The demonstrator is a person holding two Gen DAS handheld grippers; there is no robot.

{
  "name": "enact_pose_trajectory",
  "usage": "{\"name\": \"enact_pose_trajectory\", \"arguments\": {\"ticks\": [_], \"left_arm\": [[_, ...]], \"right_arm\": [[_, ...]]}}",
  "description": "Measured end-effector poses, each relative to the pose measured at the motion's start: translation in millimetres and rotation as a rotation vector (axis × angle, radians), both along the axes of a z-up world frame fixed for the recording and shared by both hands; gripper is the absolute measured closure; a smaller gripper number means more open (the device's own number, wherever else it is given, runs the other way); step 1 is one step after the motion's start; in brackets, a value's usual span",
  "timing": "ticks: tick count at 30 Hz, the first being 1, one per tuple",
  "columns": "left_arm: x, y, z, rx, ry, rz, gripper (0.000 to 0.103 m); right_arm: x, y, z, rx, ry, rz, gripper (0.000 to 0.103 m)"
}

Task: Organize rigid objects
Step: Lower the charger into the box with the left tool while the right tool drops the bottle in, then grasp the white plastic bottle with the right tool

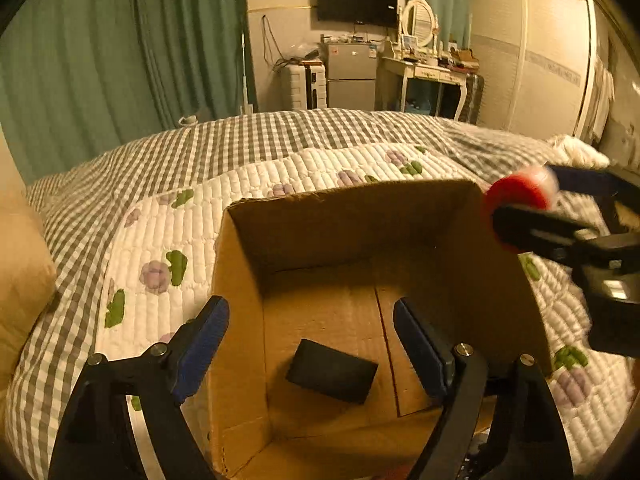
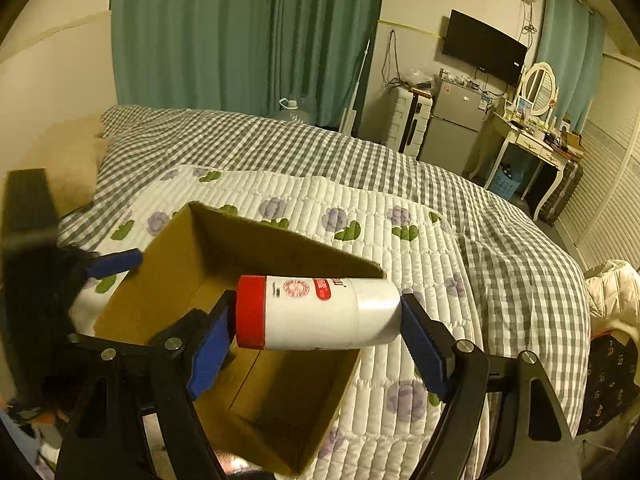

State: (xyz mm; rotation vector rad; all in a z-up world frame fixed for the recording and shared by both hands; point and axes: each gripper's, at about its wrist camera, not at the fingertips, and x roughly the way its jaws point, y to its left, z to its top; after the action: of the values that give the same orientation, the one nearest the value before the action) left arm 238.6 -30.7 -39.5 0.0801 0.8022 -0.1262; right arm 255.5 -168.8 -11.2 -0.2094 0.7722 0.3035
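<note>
An open cardboard box (image 1: 256, 280) sits on the bed; it also shows in the right wrist view (image 2: 168, 264). A flat black object (image 1: 331, 371) lies on the box floor. My left gripper (image 1: 310, 344) is open and empty; its left finger is outside the box's left wall and its right finger inside. My right gripper (image 2: 316, 340) is shut on a white bottle with a red cap (image 2: 316, 312), held sideways above the box's right part. The bottle (image 1: 516, 192) shows blurred at the box's right rim in the left wrist view.
The box rests on a white quilted mat with flower prints (image 2: 360, 216) over a grey checked bedspread (image 1: 240, 140). A tan pillow (image 1: 20, 264) lies at the left. A fridge, suitcase and dressing table stand beyond the bed.
</note>
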Motion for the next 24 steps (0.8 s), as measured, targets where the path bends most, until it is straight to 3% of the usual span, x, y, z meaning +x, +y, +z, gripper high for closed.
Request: {"name": "enact_pose_trajectory", "arguments": {"ticks": [3, 7, 9, 16, 20, 24], "left_arm": [[-6.7, 5.5, 9.3, -0.013, -0.014, 0.008, 0.017], [-28.9, 12.0, 25.7, -0.031, -0.033, 0.017, 0.015], [-40.8, 14.6, 31.2, -0.03, -0.04, 0.014, 0.008], [-103.8, 24.1, 51.5, 0.005, -0.084, 0.068, 0.0], [-133.5, 27.1, 47.9, 0.013, -0.091, 0.098, 0.0], [-157.9, 30.0, 29.2, -0.033, -0.057, 0.114, 0.0]], "right_arm": [[10.0, 1.6, -4.5, 0.02, 0.01, -0.005, 0.024], [4.2, 3.1, 5.6, 0.006, -0.05, -0.04, 0.007], [-5.6, -0.7, 13.9, 0.015, -0.048, -0.038, 0.007], [-59.3, -13.5, 33.5, -0.028, -0.02, -0.049, 0.007], [-99.7, -17.8, 23.5, -0.058, 0.037, -0.039, 0.007], [-137.9, -15.0, -12.4, -0.108, 0.151, -0.024, 0.007]]}}
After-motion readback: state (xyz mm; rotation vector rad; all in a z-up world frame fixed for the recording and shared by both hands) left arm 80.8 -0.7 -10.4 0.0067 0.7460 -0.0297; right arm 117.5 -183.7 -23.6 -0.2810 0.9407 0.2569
